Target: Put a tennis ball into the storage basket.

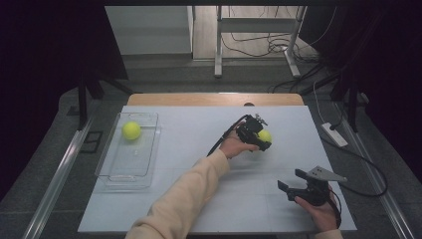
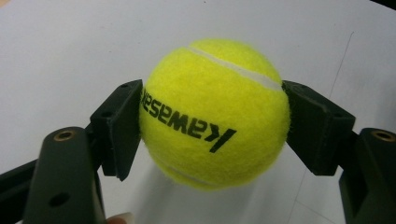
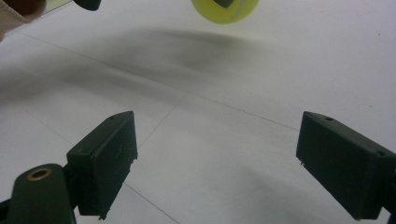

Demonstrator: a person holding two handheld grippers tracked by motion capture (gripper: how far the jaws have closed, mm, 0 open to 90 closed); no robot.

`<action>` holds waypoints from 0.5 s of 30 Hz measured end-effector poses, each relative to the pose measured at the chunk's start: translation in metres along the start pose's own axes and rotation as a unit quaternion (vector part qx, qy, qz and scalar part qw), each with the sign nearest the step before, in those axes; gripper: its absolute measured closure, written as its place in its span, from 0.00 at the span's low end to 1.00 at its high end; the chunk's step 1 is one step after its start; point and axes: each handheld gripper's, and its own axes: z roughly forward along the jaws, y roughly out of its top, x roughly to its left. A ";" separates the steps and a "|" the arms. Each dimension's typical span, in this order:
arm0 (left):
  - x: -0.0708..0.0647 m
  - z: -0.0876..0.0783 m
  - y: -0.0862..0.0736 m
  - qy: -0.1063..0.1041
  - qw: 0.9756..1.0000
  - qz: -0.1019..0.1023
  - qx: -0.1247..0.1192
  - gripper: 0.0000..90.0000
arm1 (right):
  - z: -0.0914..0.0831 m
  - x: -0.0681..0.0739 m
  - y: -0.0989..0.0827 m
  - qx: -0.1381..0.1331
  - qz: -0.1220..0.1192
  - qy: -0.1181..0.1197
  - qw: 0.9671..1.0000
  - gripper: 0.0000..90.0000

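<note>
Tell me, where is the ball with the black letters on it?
In the left gripper view the tennis ball sits squeezed between the left gripper jaws, just above the white table.

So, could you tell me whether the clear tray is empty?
Not empty: one tennis ball lies inside the clear tray, at its far end.

ball (image 2: 212,112): yellow felt, fuzzy and matt, white smooth seam, black printed letters
left gripper (image 2: 212,122): black matt plastic pads, brass-coloured rivets
right gripper (image 3: 217,163): same matt black plastic, grey plate on top
table (image 1: 199,149): white, smooth, matt; wooden edge at 12 o'clock
tray (image 1: 115,175): clear glossy plastic
sleeve (image 1: 184,199): cream cloth
</note>
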 end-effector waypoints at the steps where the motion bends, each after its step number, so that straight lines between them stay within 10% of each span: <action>1: 0.000 -0.002 0.000 0.000 1.000 -0.001 -0.002 0.30 | 0.000 0.000 0.000 0.000 0.000 0.000 1.000 0.13; 15: -0.003 -0.018 -0.009 0.003 1.000 0.002 -0.020 0.30 | 0.000 0.001 0.000 0.000 0.000 -0.001 1.000 0.13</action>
